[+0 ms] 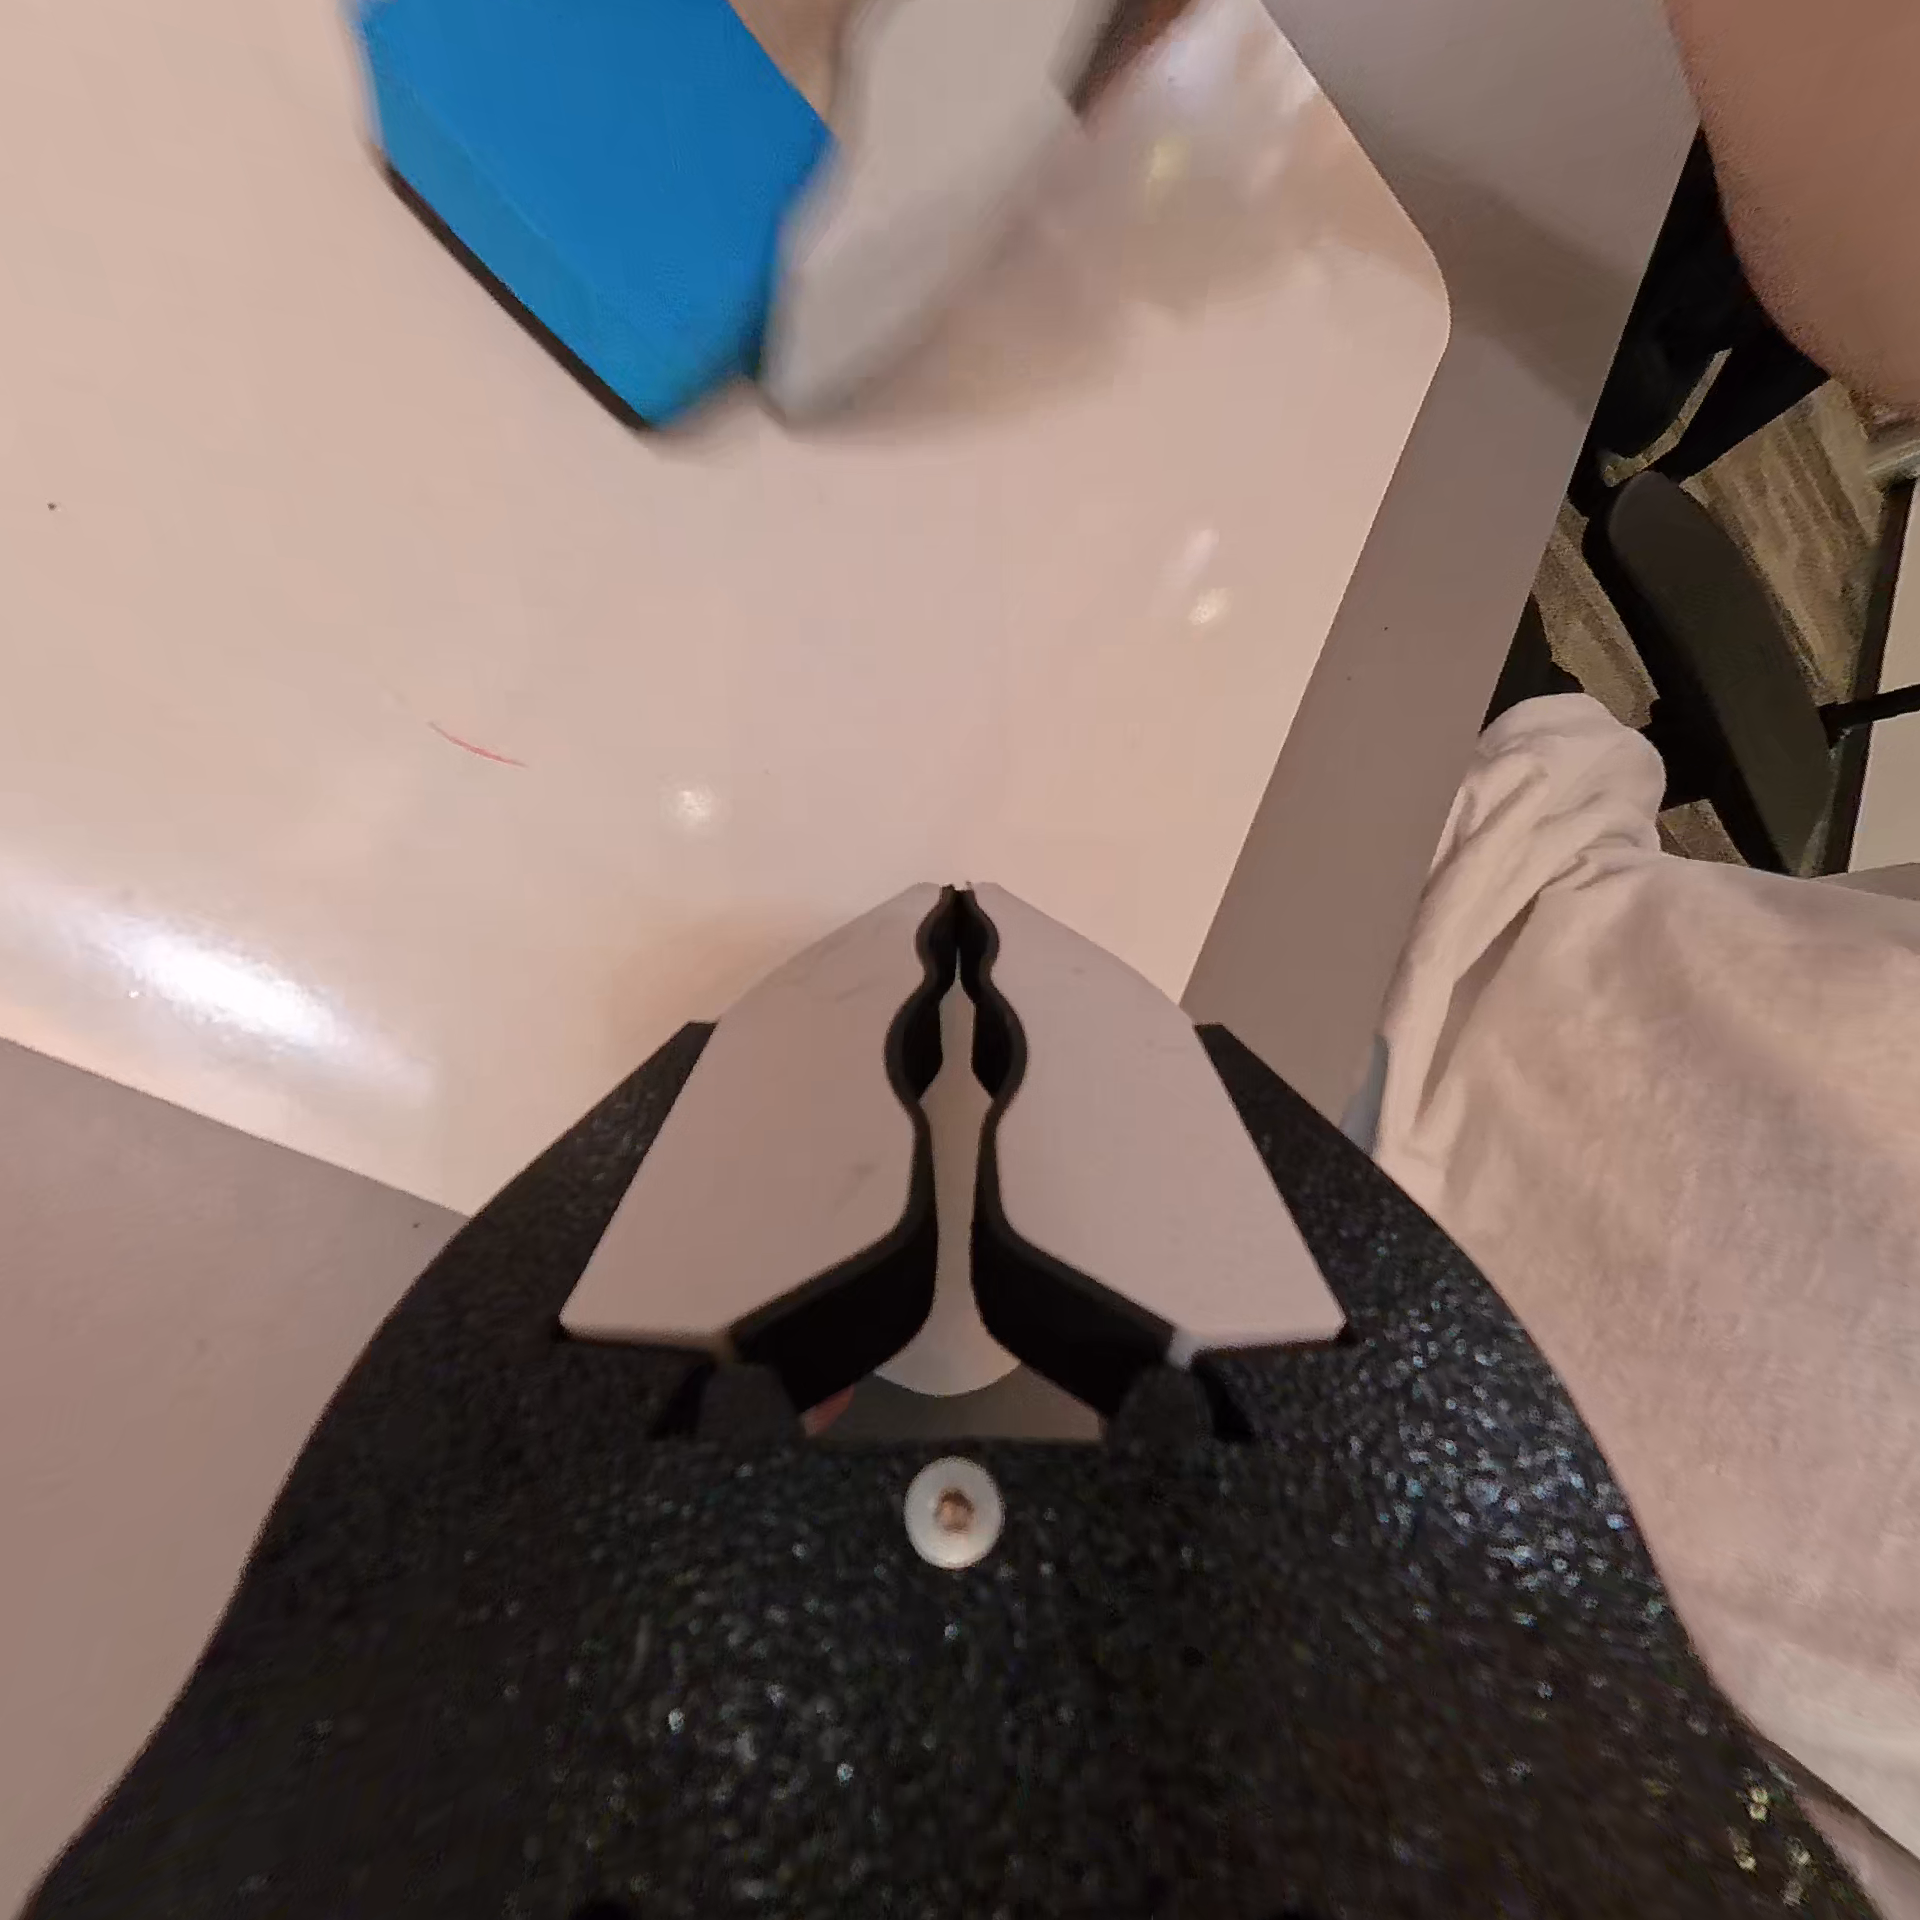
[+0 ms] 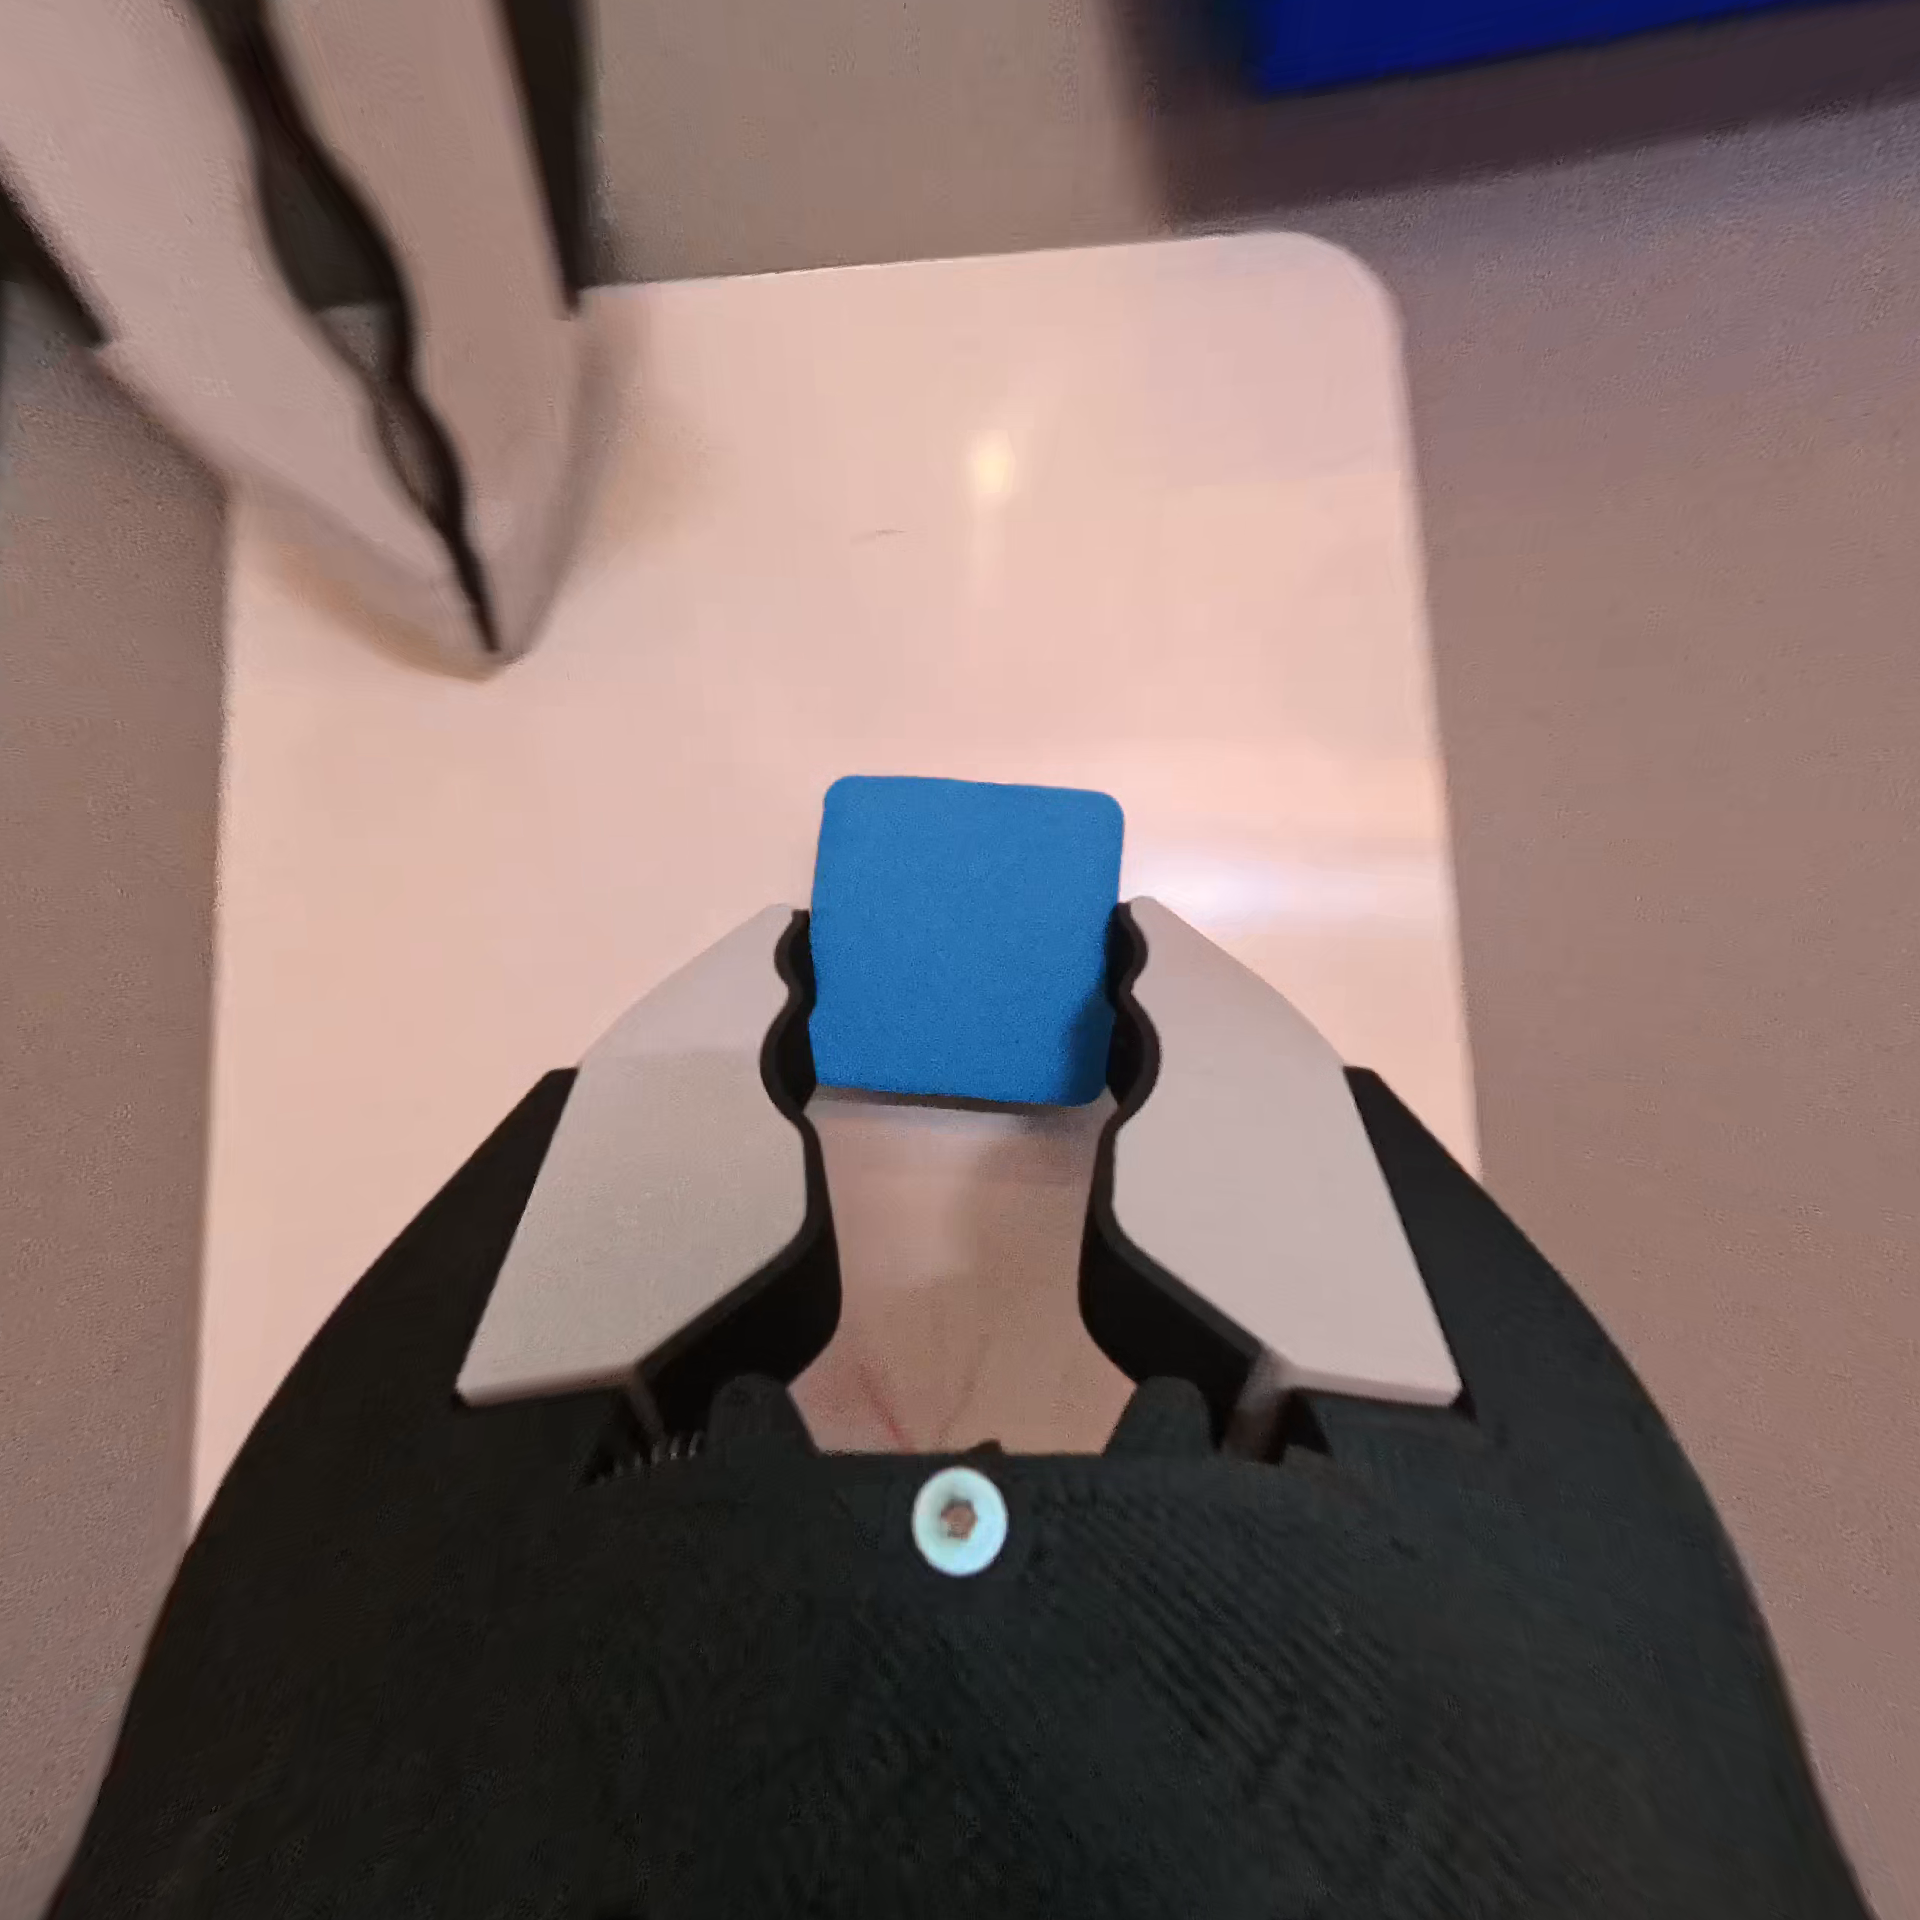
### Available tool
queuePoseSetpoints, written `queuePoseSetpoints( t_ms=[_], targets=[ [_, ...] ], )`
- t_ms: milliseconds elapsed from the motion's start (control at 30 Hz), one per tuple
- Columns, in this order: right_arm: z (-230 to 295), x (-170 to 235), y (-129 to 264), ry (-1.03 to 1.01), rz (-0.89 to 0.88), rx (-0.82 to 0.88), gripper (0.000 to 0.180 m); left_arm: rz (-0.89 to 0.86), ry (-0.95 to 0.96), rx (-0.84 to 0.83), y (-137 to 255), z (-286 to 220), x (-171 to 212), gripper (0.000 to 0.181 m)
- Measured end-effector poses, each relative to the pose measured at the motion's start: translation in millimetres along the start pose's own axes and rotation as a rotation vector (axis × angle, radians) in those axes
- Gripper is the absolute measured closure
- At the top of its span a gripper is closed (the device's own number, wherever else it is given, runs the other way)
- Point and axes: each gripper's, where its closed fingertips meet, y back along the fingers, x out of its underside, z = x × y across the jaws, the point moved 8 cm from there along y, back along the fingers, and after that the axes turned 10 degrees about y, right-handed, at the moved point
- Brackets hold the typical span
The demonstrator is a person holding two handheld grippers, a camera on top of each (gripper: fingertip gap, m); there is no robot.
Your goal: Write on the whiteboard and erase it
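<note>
Right tongs pinching blue eraser by its sides, dark felt face turned down toward whiteboard, likely for wiping. Left tongs pressed together, empty, tips low over board's near edge, perhaps steadying it; contact unclear. Faint red stroke left on board, between the two tongs. Board lies flat on tabletop; rounded corners, bare margins all round give sweeping room.

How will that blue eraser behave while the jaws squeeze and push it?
The blue eraser looks like matte foam, so probably light and slightly squashy. Its blocky shape shouldn't roll. On the glossy whiteboard it should glide easily in the right gripper.
</note>
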Motion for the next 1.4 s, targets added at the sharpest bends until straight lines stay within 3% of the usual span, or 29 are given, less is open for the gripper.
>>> queuePoseSetpoints(
  t_ms=[100, 267, 400, 567, 667, 733, 833, 1100, 1200, 1333, 1400],
  targets=[
    [25, -12, -3, 0.142, 0.08, -0.05, 0.124, 0.006, 0.002, 0.009, 0, 0, 0, 0.181],
    [-21, 10, 5, -0.085, -0.042, 0.062, 0.125, 0.006, -0.004, 0.006, -1, 0, -1, 0.181],
    [8, -28, -19, 0.11, 0.034, -0.02, 0.124, 0.01, -0.004, 0.013, -1, 0, -1, 0.181],
    [-22, -51, -43, -0.042, -0.072, 0.019, 0.125, 0.013, -0.005, 0.016, -2, 0, -2, 0.181],
    [7, -72, -58, 0.141, -0.08, -0.098, 0.124, 0.008, -0.01, 0.008, -1, -1, -1, 0.181],
    [6, -74, -58, 0.164, -0.033, -0.077, 0.124, 0.014, -0.011, 0.015, -1, -1, -1, 0.181],
    [-25, -54, -48, -0.005, -0.078, 0.008, 0.125, 0.017, -0.006, 0.023, -1, 0, -1, 0.181],
    [0, 8, 12, 0.03, 0.128, 0.024, 0.124, 0.014, -0.012, 0.018, -1, -1, -1, 0.181],
    [-7, 46, 35, -0.147, 0.019, 0.127, 0.125, 0.015, -0.015, 0.017, -1, -1, -1, 0.181],
    [36, 45, 40, 0.036, 0.037, 0.026, 0.125, 0.014, -0.015, 0.017, -2, -1, -2, 0.181],
    [27, 55, 48, -0.016, 0.08, 0.078, 0.124, 0.015, -0.014, 0.017, -2, -1, -2, 0.181]
  ],
)
